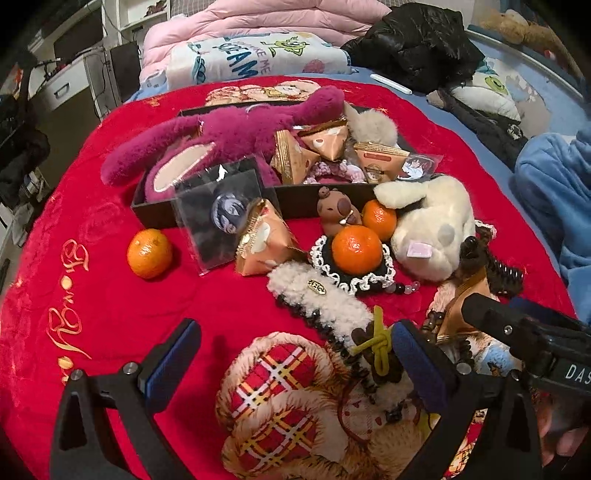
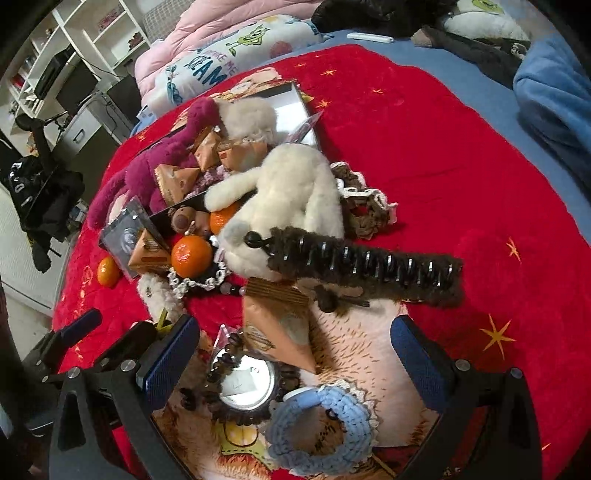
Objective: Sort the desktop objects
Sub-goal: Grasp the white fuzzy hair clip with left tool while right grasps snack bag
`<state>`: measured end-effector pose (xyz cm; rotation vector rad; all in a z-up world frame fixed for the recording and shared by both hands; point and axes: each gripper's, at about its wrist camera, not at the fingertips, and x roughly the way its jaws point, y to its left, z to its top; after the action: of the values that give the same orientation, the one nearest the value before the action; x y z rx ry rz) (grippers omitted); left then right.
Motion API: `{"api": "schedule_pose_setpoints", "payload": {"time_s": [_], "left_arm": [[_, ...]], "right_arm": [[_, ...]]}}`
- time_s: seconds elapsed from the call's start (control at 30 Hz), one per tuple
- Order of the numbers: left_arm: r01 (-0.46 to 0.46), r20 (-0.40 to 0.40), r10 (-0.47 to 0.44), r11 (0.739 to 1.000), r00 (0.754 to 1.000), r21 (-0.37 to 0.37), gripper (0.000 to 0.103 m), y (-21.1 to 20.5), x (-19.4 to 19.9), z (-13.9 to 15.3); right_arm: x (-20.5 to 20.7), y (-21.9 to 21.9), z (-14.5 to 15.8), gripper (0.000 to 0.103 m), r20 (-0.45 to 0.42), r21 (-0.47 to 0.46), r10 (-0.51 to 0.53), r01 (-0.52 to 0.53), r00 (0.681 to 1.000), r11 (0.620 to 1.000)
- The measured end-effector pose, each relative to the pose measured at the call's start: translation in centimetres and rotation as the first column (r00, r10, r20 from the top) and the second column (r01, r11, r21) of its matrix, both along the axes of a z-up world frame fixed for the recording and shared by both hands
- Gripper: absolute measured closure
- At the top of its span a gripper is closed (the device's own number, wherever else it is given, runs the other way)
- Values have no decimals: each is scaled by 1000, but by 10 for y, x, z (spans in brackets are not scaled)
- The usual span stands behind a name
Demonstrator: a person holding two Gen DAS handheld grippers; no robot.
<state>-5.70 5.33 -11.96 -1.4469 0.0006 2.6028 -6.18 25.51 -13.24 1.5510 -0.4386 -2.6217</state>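
L gripper [image 1: 295, 354] jaws apart over red blanket [image 1: 110, 325], fluffy clip [image 1: 321, 302] w/ yellow cord just ahead. R gripper [image 2: 295, 354] jaws apart above round mirror [image 2: 245, 384] & blue ring [image 2: 325, 432]. Box [image 1: 207, 206] further back, w/ purple plush [image 1: 221, 129]; oranges [image 1: 356, 249] in front.

A red blanket [image 1: 110, 295] with gold script and a plaid bear print covers a blue bed [image 2: 461, 92]. Behind it lie a pink quilt [image 1: 266, 18], a white printed pillow [image 1: 258, 55] touching the quilt's front, a black jacket [image 1: 417, 40] to the right of the pillow, and a white stick [image 1: 391, 84] on the sheet just below the jacket. At the right edge sits a blue fleece [image 1: 554, 192]; off the bed to the left stand white shelves [image 2: 96, 33] and a drawer unit [image 1: 62, 88].
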Motion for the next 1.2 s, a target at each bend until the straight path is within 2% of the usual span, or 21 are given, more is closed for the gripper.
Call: {"api": "schedule_pose_setpoints", "payload": {"time_s": [0.3,0.5,0.57,0.7,0.97,1.03,1.1,1.13,1.2], "left_arm": [[-12,46,6,991,999,131,0,-5,-5,-13],[4,23,-7,993,1000,115,0,-1,-5,-14],[11,53,-15,996,998,89,0,4,-7,-19],[16,65,-24,993,998,120,0,5,-8,-27],[34,65,-41,992,997,118,0,12,-9,-32],[57,92,-63,996,994,69,0,20,-8,-34],[107,84,-103,993,991,-48,0,35,-5,-38],[116,67,-111,990,992,-76,0,40,-4,-37],[91,83,-87,995,993,-46,0,37,-6,-37]], "right_arm": [[-2,8,-7,0,31,-59,-30,32,999,998],[-4,9,-11,0,52,-70,-33,37,998,997],[-6,7,-13,0,64,-53,-33,36,997,998],[-8,1,-17,0,80,-10,-17,18,997,1000],[-9,3,-17,0,88,-11,-17,18,996,1000],[-8,2,-19,0,91,4,-9,8,996,1000],[-9,-1,-20,0,95,29,1,-4,995,1000],[-9,-3,-20,2,95,42,2,-6,995,999],[-8,-3,-19,6,92,49,-4,-1,996,999]]}}
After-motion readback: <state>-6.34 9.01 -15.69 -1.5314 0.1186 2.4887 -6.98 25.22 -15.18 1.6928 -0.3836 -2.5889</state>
